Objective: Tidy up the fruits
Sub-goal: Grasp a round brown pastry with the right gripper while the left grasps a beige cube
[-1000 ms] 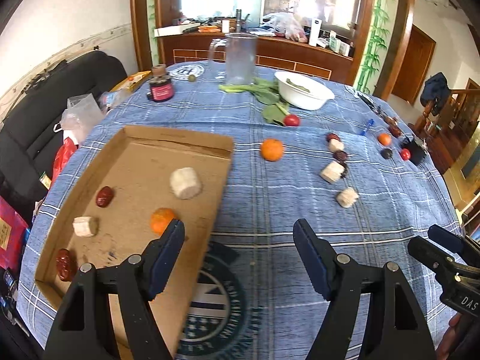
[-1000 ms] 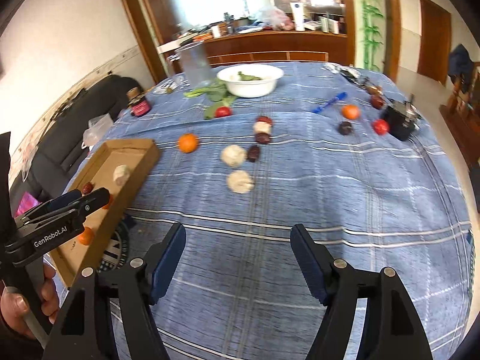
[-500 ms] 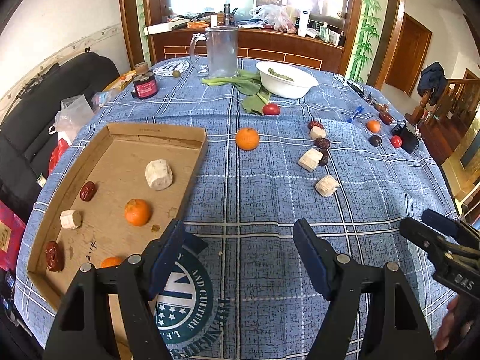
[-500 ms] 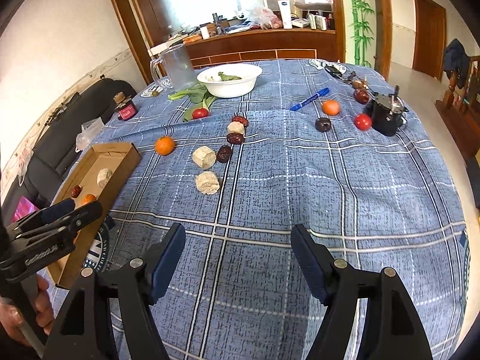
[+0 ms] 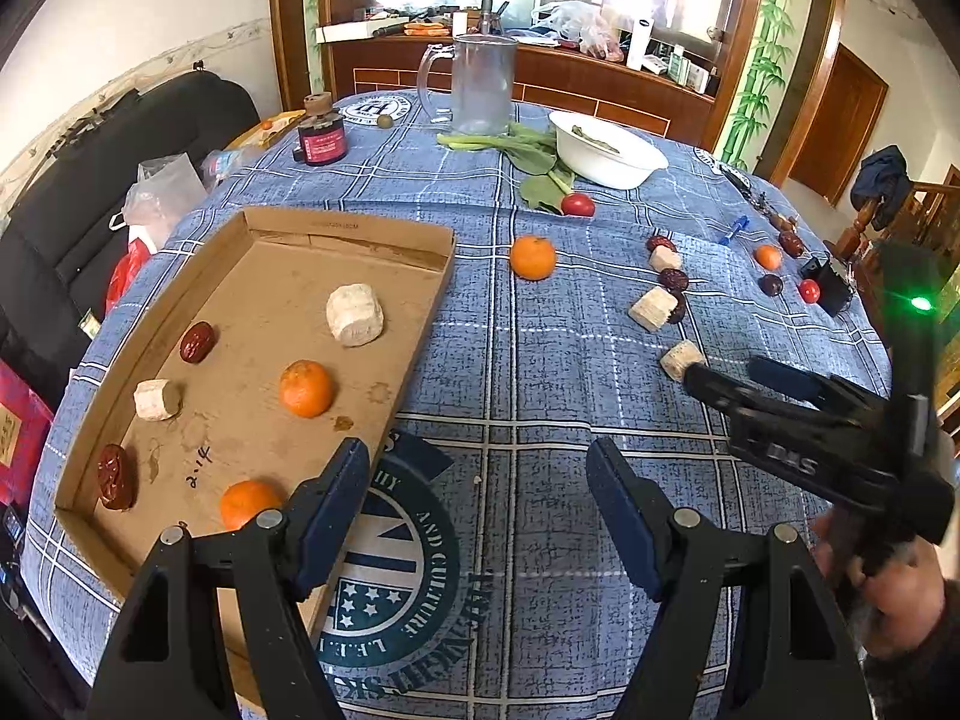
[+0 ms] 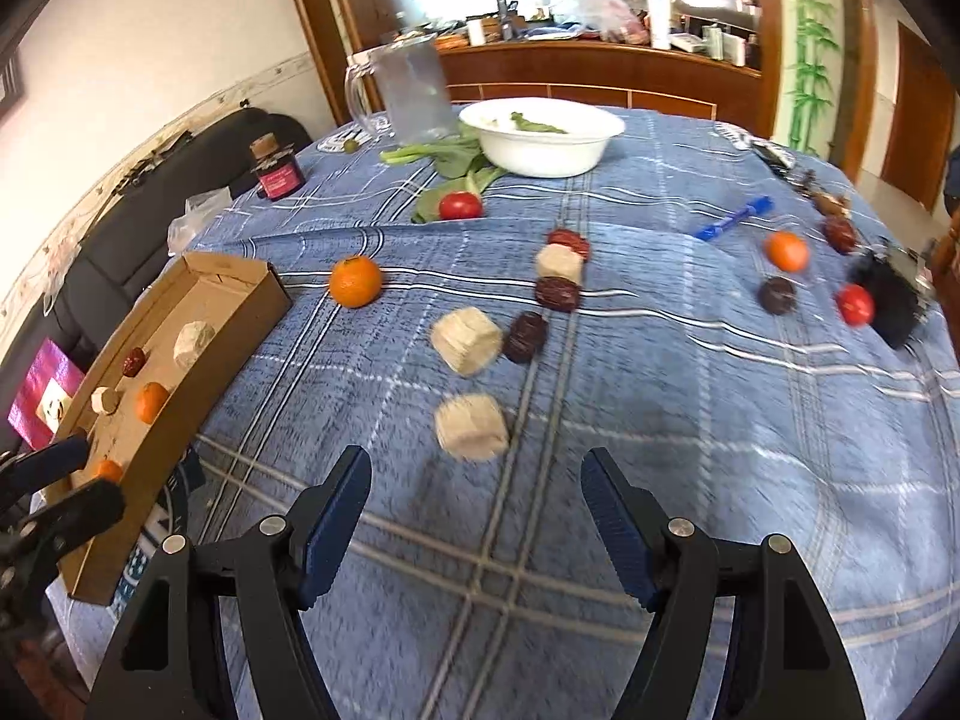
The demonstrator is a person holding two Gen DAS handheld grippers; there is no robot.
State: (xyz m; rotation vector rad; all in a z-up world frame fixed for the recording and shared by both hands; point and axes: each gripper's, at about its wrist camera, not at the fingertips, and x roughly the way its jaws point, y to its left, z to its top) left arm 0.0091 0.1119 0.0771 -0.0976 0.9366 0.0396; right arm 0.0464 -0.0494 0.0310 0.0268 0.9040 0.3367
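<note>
A cardboard tray (image 5: 150,324) lies on the blue tablecloth at the left and holds oranges (image 5: 306,388), red dates (image 5: 197,342) and pale chunks (image 5: 354,315). Loose on the cloth are an orange (image 5: 532,257), pale chunks (image 6: 471,425), dark dates (image 6: 558,293) and tomatoes (image 6: 460,205). My left gripper (image 5: 477,504) is open and empty, over the cloth by the tray's near right corner. My right gripper (image 6: 474,510) is open and empty, just short of the nearest pale chunk; it also shows in the left wrist view (image 5: 738,384).
A white bowl (image 6: 540,141), leafy greens (image 5: 528,156), a glass mug (image 5: 480,90) and a dark jar (image 5: 321,135) stand at the far side. A blue pen (image 6: 732,222), a small orange (image 6: 786,251) and a black object (image 6: 894,300) lie at the right.
My right gripper has moved forward and down towards the nearest pale chunk. My left gripper has drawn back from over the tray and now holds near its corner.
</note>
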